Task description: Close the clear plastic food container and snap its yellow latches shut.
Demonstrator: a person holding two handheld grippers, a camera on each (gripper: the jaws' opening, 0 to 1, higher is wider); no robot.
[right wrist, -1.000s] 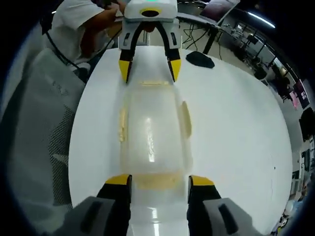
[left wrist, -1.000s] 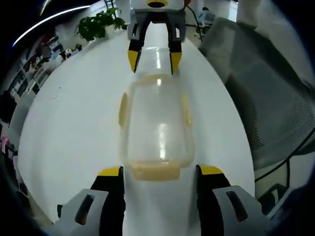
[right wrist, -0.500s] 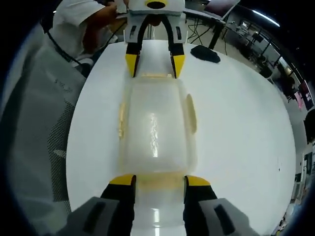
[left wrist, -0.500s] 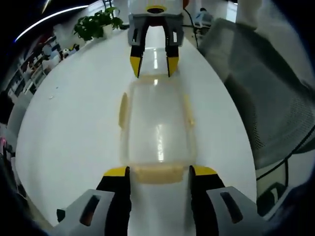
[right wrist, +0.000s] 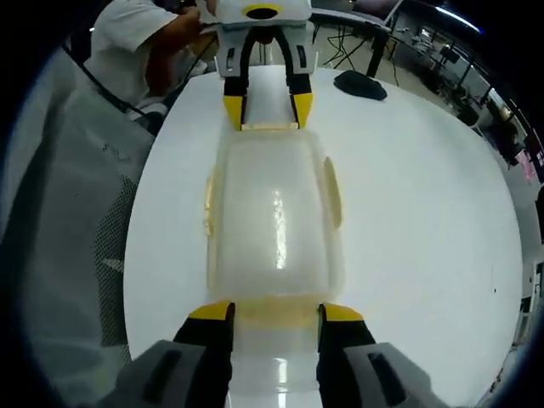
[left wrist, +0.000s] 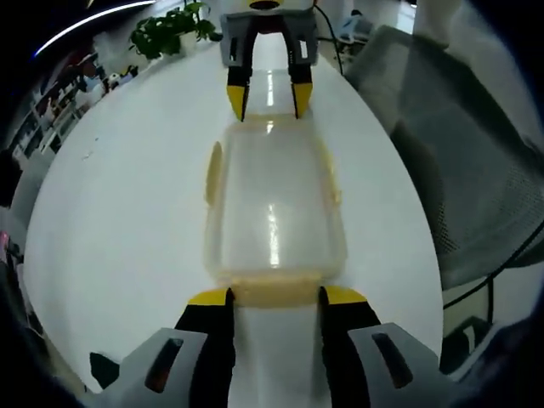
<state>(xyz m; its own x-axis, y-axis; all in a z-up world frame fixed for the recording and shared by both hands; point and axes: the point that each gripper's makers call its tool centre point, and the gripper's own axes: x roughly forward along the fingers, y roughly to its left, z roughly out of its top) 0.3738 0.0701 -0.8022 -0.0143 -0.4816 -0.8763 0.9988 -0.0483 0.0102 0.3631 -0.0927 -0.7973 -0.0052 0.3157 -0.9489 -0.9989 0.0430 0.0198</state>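
in the left gripper view, the left gripper (left wrist: 272,296) sits at the bottom with its yellow-tipped jaws closed around the near end latch (left wrist: 274,291) of the clear plastic food container (left wrist: 272,208). the container lies lengthwise on the white table (left wrist: 119,212), lid on, with a yellow side latch (left wrist: 212,172) along its left edge. at its far end the right gripper (left wrist: 268,100) reaches in, jaws flanking that end.

in the right gripper view, the right gripper (right wrist: 274,313) has its jaws closed around the yellow latch (right wrist: 276,313) nearest it, and the container (right wrist: 274,217) stretches away to the left gripper (right wrist: 268,109) at the far end. a grey mesh chair (right wrist: 72,221) stands just beside the table (right wrist: 425,212), a person in a white top (right wrist: 127,42) sits beyond, and a dark object (right wrist: 360,84) rests on the far tabletop.
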